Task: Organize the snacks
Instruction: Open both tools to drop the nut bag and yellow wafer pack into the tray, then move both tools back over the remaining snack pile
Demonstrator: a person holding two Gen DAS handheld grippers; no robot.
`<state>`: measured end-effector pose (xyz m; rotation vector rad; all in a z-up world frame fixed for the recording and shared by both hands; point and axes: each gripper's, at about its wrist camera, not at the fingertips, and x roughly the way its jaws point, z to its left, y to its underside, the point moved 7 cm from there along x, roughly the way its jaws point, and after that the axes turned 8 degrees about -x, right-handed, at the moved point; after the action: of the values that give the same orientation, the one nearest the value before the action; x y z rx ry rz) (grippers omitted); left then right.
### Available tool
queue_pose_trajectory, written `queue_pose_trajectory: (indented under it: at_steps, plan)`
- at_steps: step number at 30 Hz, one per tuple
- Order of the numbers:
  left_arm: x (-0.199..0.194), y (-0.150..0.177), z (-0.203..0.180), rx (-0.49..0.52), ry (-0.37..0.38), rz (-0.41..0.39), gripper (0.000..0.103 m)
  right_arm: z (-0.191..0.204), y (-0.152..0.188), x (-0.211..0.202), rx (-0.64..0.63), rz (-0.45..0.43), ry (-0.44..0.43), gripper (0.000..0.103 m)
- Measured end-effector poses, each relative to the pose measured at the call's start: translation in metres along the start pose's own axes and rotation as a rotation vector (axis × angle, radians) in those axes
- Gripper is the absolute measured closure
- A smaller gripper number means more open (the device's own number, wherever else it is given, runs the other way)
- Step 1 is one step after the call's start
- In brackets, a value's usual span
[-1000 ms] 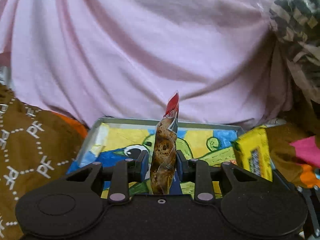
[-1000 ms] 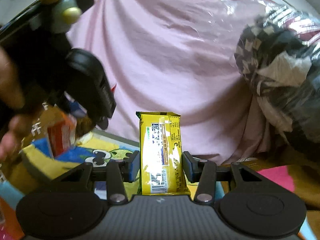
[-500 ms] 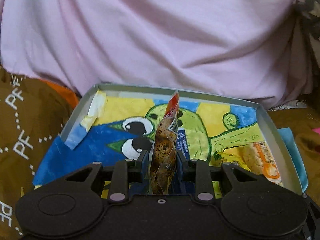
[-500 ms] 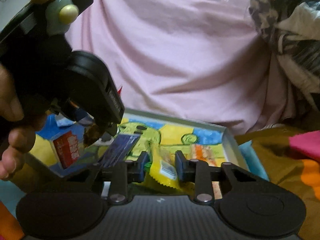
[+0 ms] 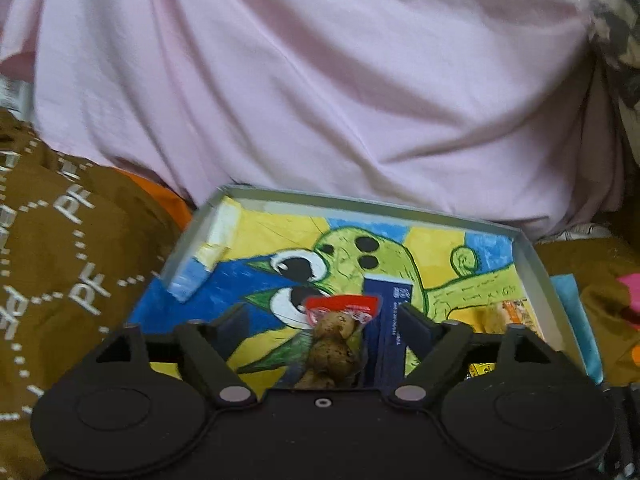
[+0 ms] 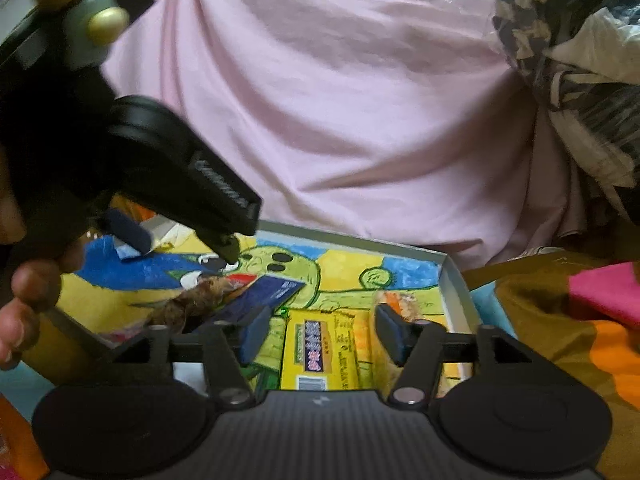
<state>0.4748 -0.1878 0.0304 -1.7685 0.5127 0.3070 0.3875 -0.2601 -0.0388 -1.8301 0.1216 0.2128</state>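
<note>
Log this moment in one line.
left tongs: opening, brown snack pouch released | right tongs: opening, yellow packet dropped | tray

A home, most likely a bed or sofa; a rumpled pink sheet (image 5: 320,80) fills the far side; a brown printed blanket (image 5: 60,260) lies left; a camouflage-patterned garment (image 6: 568,60) bunches far right; a shallow box (image 6: 454,276), hand-coloured inside, sits near.

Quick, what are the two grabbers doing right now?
Left gripper: opening, brown snack packet loose between its jaws.
Right gripper: opening, yellow packet released in the tray.
</note>
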Motion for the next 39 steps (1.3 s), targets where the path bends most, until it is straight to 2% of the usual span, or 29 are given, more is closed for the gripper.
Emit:
queue_pose_trajectory:
  at_steps: [2, 5, 9, 15, 21, 25, 31, 39]
  plan:
    - [-0.014, -0.003, 0.005, 0.001, -0.015, -0.030, 0.003, -0.005, -0.007, -0.009, 0.008, -0.011, 0.015, 0.021]
    - [-0.039, -0.006, 0.011, 0.015, -0.021, -0.070, 0.001, -0.010, -0.018, -0.024, 0.003, -0.035, 0.043, 0.014]
    - [-0.070, -0.006, 0.019, 0.035, -0.013, -0.075, 0.001, -0.013, -0.034, -0.053, -0.009, -0.082, 0.079, 0.001]
    - [-0.116, 0.000, 0.034, 0.056, -0.001, -0.098, 0.001, 0.003, -0.047, -0.100, -0.084, -0.142, 0.087, 0.000]
    - [-0.157, 0.014, 0.061, 0.046, 0.003, -0.113, 0.001, 0.018, -0.046, -0.138, -0.124, -0.133, 0.074, 0.000]
    - [-0.178, 0.028, 0.083, 0.052, -0.011, -0.107, 0.001, 0.027, -0.042, -0.160, -0.113, -0.108, 0.030, 0.000]
    - [-0.204, 0.047, 0.119, 0.048, -0.043, -0.093, 0.001, 0.046, -0.026, -0.190, -0.162, -0.074, -0.016, 0.000]
    - [-0.223, 0.078, 0.162, 0.019, -0.085, -0.048, 0.001, 0.070, -0.005, -0.218, -0.153, 0.043, -0.123, 0.000]
